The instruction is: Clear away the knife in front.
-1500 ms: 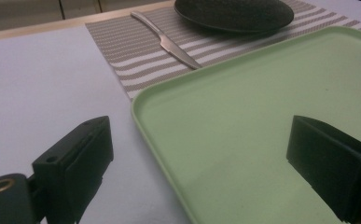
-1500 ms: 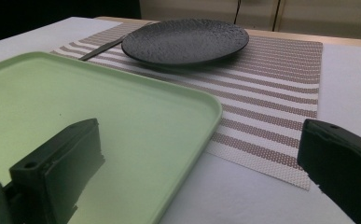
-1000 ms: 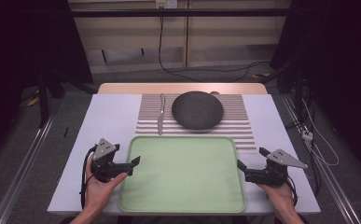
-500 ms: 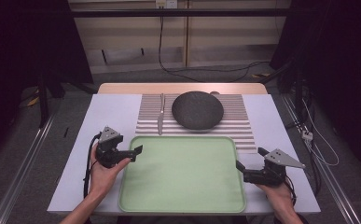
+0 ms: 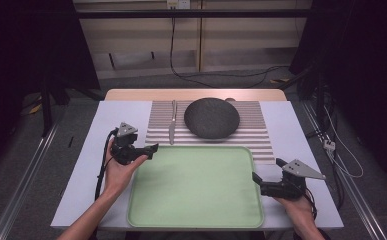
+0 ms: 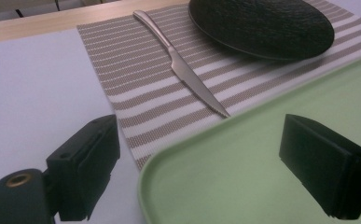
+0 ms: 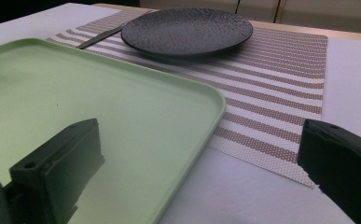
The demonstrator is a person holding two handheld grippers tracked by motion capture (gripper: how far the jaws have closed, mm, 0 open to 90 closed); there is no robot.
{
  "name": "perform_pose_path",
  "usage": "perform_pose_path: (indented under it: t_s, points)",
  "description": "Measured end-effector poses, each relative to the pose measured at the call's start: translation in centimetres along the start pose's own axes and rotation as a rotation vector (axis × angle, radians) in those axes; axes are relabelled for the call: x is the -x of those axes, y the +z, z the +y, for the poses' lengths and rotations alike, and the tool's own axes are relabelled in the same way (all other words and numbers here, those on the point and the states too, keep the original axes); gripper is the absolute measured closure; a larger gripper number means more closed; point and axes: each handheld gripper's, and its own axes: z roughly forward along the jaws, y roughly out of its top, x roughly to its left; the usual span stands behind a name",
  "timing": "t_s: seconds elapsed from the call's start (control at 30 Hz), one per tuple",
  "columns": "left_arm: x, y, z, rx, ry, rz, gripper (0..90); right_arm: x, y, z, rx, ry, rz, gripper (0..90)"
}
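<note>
Hovering over the far left corner of the light green tray (image 5: 196,187), the left gripper (image 5: 151,149) has its jaws spread wide and holds nothing, its jaws pointing toward the table knife (image 6: 183,70) that lies on the striped placemat (image 5: 261,140) just beside the dark round plate (image 5: 212,118). Right gripper (image 5: 255,181) sits at the tray's right edge, jaws likewise wide apart and empty, straddling the rim in the right gripper view.

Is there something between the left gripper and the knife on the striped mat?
Nothing visible blocks it. The left gripper is open over the far left corner of the green tray. Between it and the knife lie just the low tray rim and bare striped mat. The dark plate sits beside the knife.
</note>
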Motion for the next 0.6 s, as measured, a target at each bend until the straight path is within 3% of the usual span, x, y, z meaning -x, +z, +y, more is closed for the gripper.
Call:
perform_pose_path:
  t_s: [0.07,0.4,0.6]
  points:
    - [0.1,0.4,0.4,0.003,0.004,0.021,11.8,0.0,0.0,0.0,0.000,-0.001,0.002,0.0]
    - [0.1,2.9,2.6,-0.046,0.016,0.007,11.1,0.0,0.1,0.0,-0.003,-0.006,-0.001,0.0]
    - [-0.2,4.7,3.9,-0.068,0.000,0.014,13.0,0.0,0.1,0.0,-0.005,-0.003,0.004,0.0]
